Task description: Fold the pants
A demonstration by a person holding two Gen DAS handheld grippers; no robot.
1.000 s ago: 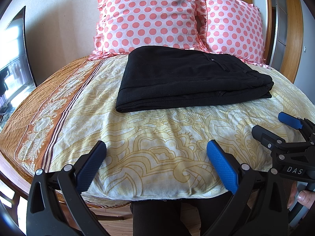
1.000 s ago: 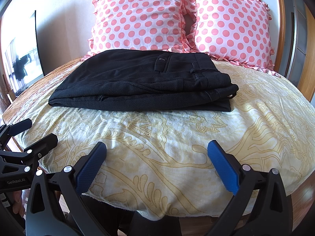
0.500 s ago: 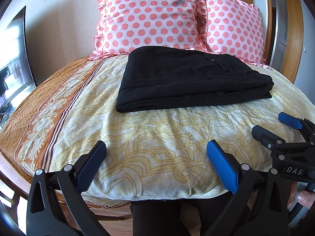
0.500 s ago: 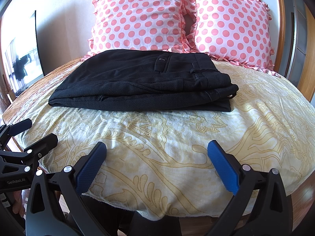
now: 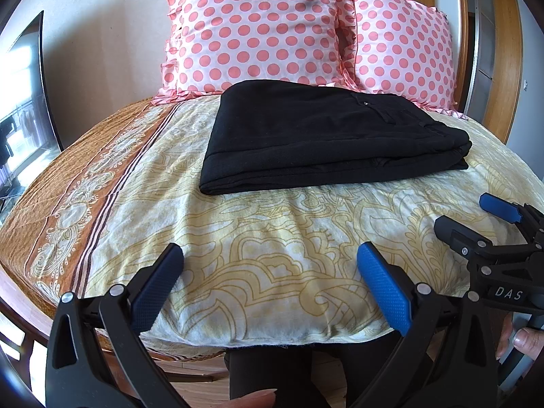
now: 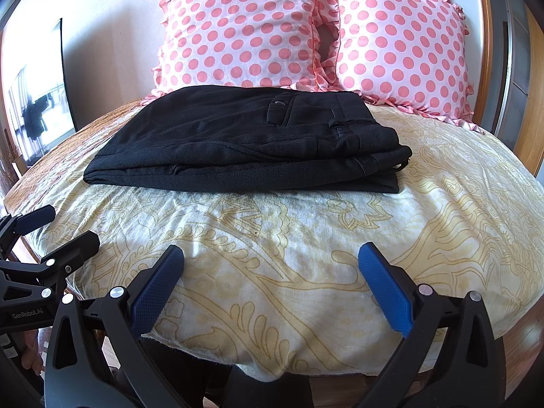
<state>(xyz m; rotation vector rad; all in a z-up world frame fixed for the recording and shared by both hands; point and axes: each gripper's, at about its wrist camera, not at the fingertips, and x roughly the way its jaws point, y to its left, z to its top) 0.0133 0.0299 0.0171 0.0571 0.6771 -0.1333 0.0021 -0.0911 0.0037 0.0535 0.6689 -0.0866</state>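
Observation:
Black pants (image 5: 323,139) lie folded in a flat rectangular stack on the yellow patterned bedspread (image 5: 272,238), in front of the pillows. They also show in the right wrist view (image 6: 244,142), waistband and back pocket on top toward the right. My left gripper (image 5: 270,285) is open and empty, held back at the near edge of the bed, well short of the pants. My right gripper (image 6: 270,285) is open and empty, beside it at the same edge. Each gripper shows in the other's view, the right one (image 5: 476,217) and the left one (image 6: 54,234).
Two pink polka-dot pillows (image 5: 258,30) (image 6: 401,44) lean against the wall behind the pants. An orange patterned border (image 5: 68,197) runs along the bed's left side. A wooden frame (image 5: 510,51) stands at the right, a dark mirror panel (image 5: 20,108) at the left.

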